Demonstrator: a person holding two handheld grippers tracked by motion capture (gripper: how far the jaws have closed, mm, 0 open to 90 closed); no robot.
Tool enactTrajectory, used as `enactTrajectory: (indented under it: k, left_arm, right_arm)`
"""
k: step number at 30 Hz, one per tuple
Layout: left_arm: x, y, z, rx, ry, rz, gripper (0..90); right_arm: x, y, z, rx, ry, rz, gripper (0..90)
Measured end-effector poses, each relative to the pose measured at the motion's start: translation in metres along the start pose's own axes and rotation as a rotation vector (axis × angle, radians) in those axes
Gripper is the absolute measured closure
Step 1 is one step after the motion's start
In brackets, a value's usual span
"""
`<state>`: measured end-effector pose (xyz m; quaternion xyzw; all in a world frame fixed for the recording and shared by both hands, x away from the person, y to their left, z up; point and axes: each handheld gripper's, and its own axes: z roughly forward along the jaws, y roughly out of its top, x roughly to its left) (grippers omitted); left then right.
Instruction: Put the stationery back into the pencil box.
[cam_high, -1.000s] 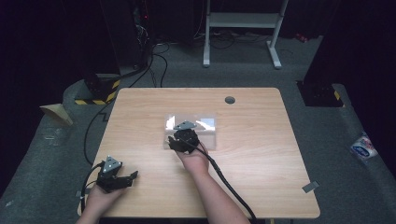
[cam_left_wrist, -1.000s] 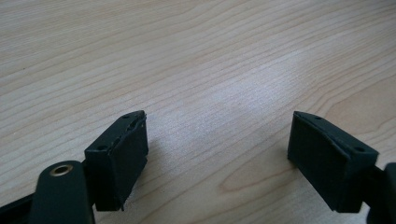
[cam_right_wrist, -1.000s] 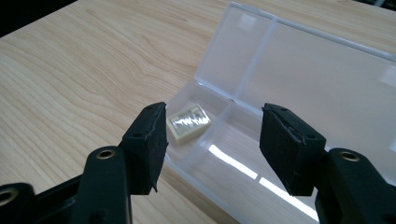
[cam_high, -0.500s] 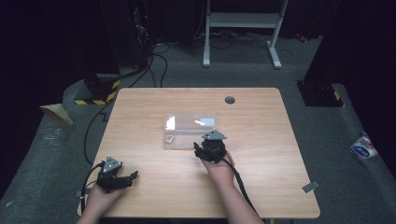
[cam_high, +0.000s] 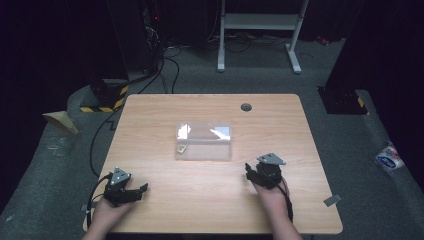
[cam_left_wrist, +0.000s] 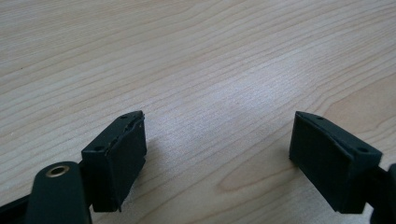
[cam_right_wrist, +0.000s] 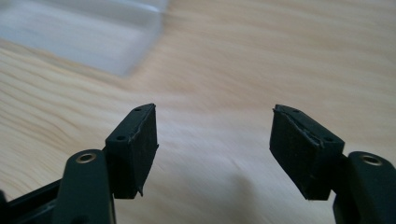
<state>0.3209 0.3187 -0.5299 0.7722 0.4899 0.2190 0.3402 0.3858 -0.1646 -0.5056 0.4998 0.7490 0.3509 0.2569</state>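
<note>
**Inspector:** At the bench (cam_high: 210, 200) centre sits a clear plastic box (cam_high: 203, 141). Two bright glare patches cross its top, so its walls are hard to trace. A small tan item (cam_high: 181, 148) lies at the box's 8 o'clock corner; too small to identify, and I cannot tell whether it is inside or under the plastic.

**Clerk:** Right gripper?

**Inspector:** Right gripper (cam_high: 253, 172) stands at 4 o'clock from the box, well apart from it. In the right gripper view its jaws are moderately wide, having just been opening, with nothing but bare wood between them. The box corner (cam_right_wrist: 93, 37) shows at 11 o'clock in that view, blurred and cut off by the frame edge.

**Clerk:** Left gripper?

**Inspector:** Left gripper (cam_high: 136, 191) rests near the bench's 7 o'clock corner, far from the box. The left gripper view shows jaws spread wide over plain wood grain, holding nothing. The fingertips' (cam_left_wrist: 116, 163) lower parts run off the frame's bottom.

**Clerk:** Anything else obscured?

**Inspector:** Both forearms are cut off at the high view's bottom edge. A dark round grommet (cam_high: 246, 107) sits at the bench's 1 o'clock. Floor surroundings are dim; a white packet (cam_high: 389, 157) at 3 o'clock is illegible.
</note>
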Motion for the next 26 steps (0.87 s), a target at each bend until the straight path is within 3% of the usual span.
enactTrajectory:
  k: [2,6,10,26]
  left_arm:
    - [0.0,0.0,0.0,-0.001,0.003,-0.002,19.0]
    - [0.0,0.0,0.0,-0.001,0.006,0.0,19.0]
    - [0.0,0.0,0.0,-0.001,0.006,0.0,19.1]
    - [-0.002,-0.001,-0.002,0.001,0.015,-0.011,19.4]
  right_arm:
    - [-0.016,-0.012,-0.006,0.037,-0.022,0.024,28.3]
    - [-0.04,-0.033,-0.019,0.058,-0.067,0.054,26.7]
    - [-0.06,-0.048,-0.027,0.11,-0.09,0.112,14.0]
    - [-0.062,-0.049,-0.028,0.113,-0.094,0.106,14.1]
